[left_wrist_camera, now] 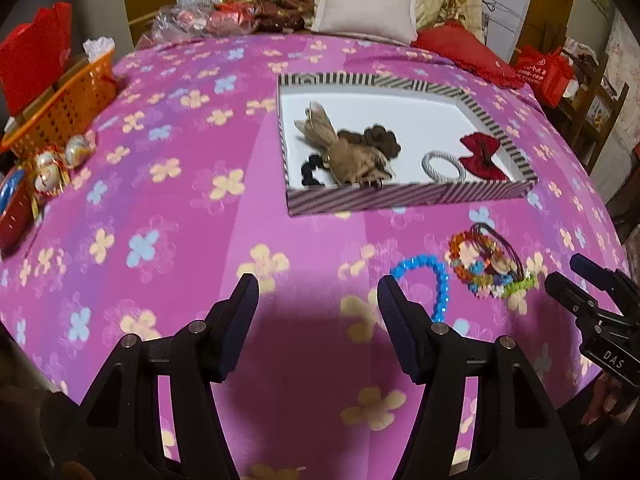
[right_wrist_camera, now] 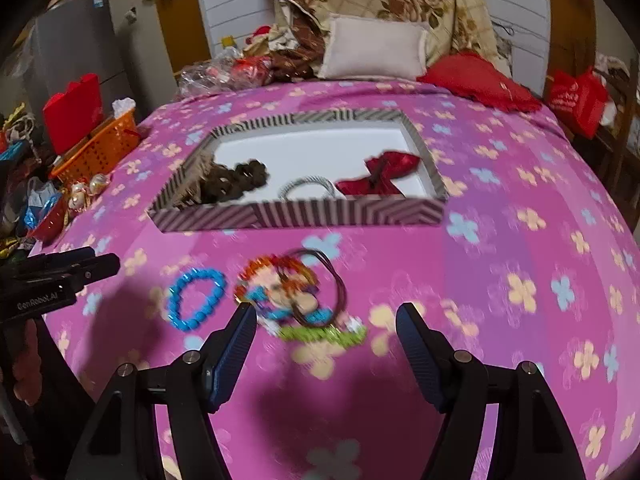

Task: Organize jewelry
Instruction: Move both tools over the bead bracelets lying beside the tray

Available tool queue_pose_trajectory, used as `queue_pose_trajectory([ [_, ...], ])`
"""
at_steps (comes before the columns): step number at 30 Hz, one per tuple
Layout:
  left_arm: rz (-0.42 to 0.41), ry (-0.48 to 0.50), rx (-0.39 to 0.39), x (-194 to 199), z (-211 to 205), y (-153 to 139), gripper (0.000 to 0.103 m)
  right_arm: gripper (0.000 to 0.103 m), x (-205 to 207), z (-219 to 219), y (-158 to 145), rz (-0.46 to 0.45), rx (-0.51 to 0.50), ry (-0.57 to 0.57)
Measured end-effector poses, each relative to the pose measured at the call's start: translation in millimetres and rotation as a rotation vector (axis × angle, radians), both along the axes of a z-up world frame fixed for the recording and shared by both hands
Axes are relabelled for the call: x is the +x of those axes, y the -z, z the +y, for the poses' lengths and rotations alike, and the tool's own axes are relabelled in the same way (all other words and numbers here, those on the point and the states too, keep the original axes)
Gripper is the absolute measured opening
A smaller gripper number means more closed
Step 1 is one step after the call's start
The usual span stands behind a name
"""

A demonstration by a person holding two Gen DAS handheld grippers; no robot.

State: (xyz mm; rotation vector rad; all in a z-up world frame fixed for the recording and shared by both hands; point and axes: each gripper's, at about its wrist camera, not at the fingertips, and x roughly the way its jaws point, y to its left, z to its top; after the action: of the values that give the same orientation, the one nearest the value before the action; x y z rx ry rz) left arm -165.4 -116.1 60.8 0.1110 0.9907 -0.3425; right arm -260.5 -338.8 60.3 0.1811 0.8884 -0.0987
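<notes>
A striped tray [left_wrist_camera: 400,196] [right_wrist_camera: 304,216] lies on the pink flowered bedspread. It holds a tan feathery hair piece [left_wrist_camera: 340,148], a dark scrunchie [left_wrist_camera: 380,142] [right_wrist_camera: 240,178], a grey-white hair tie [left_wrist_camera: 442,166] [right_wrist_camera: 308,186] and a red bow [left_wrist_camera: 482,156] [right_wrist_camera: 380,176]. In front of the tray lie a blue bead bracelet [left_wrist_camera: 430,276] [right_wrist_camera: 196,298] and a pile of colourful bracelets with dark cords [left_wrist_camera: 488,264] [right_wrist_camera: 296,296]. My left gripper [left_wrist_camera: 318,296] is open and empty, left of the blue bracelet. My right gripper [right_wrist_camera: 326,320] is open and empty, just before the pile; it also shows at the right in the left wrist view [left_wrist_camera: 576,280].
An orange basket [left_wrist_camera: 64,108] [right_wrist_camera: 100,148], red bag and shiny ornaments [left_wrist_camera: 60,164] crowd the bed's left edge. A white pillow [left_wrist_camera: 364,12], red cushion [left_wrist_camera: 468,52] and folded quilts lie at the head. A red bag [right_wrist_camera: 576,96] stands at the right.
</notes>
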Motion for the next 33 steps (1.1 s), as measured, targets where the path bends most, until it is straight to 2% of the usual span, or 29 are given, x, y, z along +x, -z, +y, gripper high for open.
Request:
queue_pose_trajectory([
  [8, 0.030, 0.012, -0.004, -0.5, -5.8, 9.4, 0.062, 0.070, -3.8, -5.7, 10.4, 0.001, 0.018, -0.010],
  [12, 0.041, 0.017, -0.002, 0.6, -8.4, 13.5, 0.062, 0.057, 3.4, -1.0, 12.7, 0.000, 0.033, -0.043],
  [28, 0.085, 0.011, -0.004, 13.2, -10.3, 27.0, 0.062, 0.049, 49.0, 10.1, 34.2, 0.044, 0.081, -0.124],
  [31, 0.089, 0.016, -0.005, 14.7, -12.1, 28.0, 0.062, 0.042, 55.4, 9.9, 40.0, 0.056, 0.101, -0.131],
  [33, 0.092, 0.018, -0.006, 16.1, -13.4, 28.7, 0.062, 0.033, 56.5, 10.2, 44.3, 0.064, 0.114, -0.136],
])
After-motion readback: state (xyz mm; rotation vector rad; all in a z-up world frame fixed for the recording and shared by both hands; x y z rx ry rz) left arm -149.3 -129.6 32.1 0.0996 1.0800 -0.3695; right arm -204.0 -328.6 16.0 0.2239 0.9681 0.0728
